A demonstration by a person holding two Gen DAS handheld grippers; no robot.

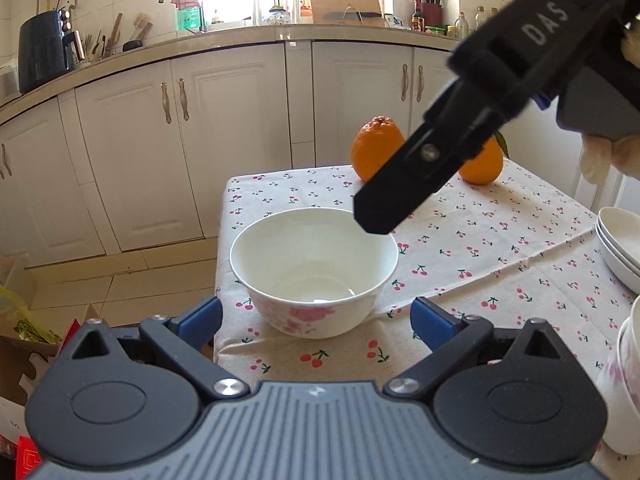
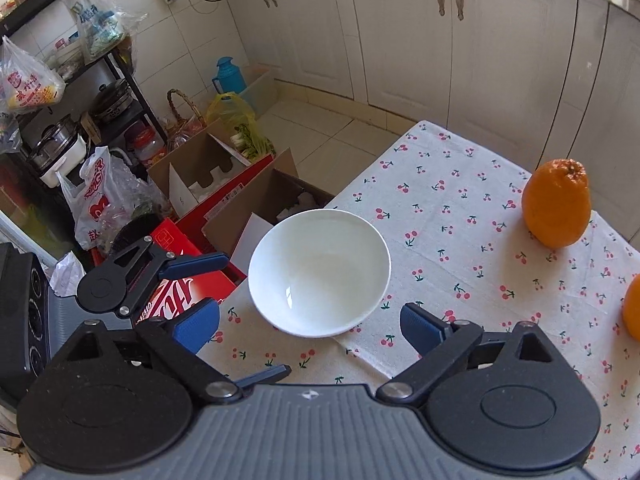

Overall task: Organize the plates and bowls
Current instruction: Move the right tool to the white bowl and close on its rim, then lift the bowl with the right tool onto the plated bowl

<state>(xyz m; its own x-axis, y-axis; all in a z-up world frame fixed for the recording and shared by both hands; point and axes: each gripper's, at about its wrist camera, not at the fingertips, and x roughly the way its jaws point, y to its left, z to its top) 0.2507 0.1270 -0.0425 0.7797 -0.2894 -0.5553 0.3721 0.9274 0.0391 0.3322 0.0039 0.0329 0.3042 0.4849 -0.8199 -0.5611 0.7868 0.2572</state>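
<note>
Two oranges point(image 1: 377, 148) (upright) stand behind bowl point(image 1: 314, 270).

Cloth point(image 2: 460, 208) clear between bowl point(image 2: 320, 272), orange point(image 2: 557, 204).

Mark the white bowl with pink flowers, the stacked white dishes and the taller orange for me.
White ceramic bowl with pink flowers point(image 1: 314, 276): left wrist view, inner wall.
Stacked white dishes point(image 1: 618, 248): left wrist view, right edge, top dish's rim.
Taller orange with bumpy top point(image 2: 557, 204): right wrist view, middle of peel.

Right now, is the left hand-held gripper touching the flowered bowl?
Apart. The left wrist view shows the left hand-held gripper open, with tablecloth visible between each blue pad and the flowered bowl.
</note>
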